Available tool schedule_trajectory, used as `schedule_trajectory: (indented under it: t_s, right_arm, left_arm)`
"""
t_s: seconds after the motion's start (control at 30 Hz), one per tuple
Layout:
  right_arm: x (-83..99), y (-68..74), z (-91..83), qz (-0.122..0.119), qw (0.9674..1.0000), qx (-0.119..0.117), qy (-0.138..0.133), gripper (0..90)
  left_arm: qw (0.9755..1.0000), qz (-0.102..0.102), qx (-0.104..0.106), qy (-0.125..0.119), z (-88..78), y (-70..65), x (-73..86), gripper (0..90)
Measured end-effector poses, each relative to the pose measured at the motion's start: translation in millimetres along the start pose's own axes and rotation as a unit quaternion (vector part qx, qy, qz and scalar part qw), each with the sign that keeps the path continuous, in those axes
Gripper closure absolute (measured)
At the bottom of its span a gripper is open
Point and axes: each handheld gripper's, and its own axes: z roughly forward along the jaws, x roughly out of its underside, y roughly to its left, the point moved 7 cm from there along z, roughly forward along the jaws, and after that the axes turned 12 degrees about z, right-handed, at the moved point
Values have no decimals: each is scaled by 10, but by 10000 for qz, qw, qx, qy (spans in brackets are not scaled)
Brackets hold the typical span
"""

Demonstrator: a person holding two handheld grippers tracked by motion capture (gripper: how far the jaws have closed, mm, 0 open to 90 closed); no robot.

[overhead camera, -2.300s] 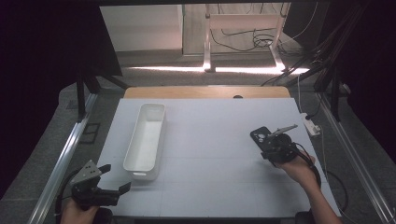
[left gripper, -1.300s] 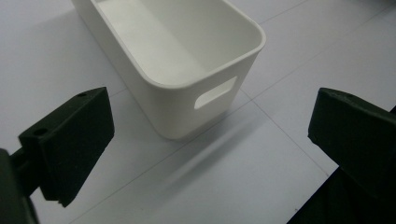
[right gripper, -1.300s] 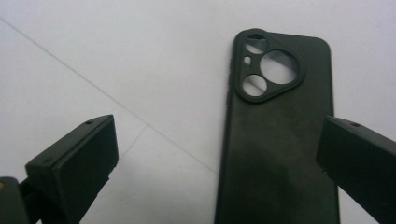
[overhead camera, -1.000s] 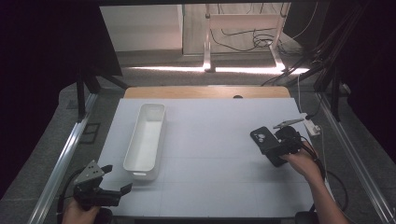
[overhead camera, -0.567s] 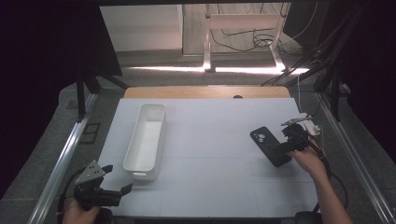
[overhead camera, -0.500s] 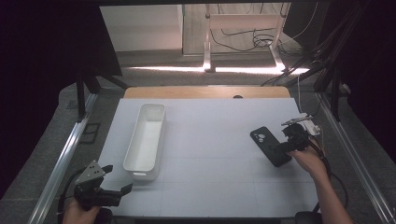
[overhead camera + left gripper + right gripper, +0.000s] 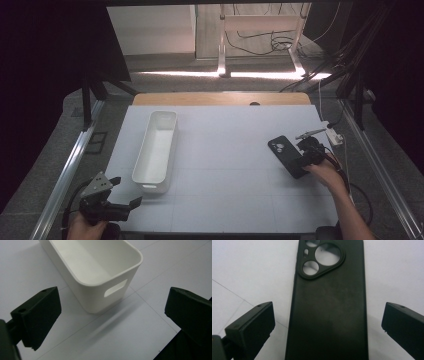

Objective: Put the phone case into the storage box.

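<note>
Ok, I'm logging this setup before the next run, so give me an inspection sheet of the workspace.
Surface: white table, faint grid lines, wooden strip at the far edge.
Job's things: black phone case lying flat, camera cutouts up; white bin empty.
Clutter: white power strip at the right edge.
Grippers: right gripper open, jaws either side of the case, not touching; left gripper open, facing the bin's end.
Cables: cables on the floor beyond.
Surroundings: dark, lit floor strip behind.

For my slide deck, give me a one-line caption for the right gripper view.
Open right gripper straddling a black phone case lying camera-cutout side up on the white table.
</note>
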Motion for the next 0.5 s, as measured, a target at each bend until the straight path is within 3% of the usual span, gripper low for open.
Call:
schedule_trajectory:
  t_s: [0.33,0.5]
  right_arm:
    - [118,-20,141,-119,9993,152,313,0]
    - [124,-16,143,-100,9993,167,307,0]
  left_arm:
    - [10000,12,1,13,2,-2,1,13]
    - [10000,9,-15,37,5,-3,1,13]
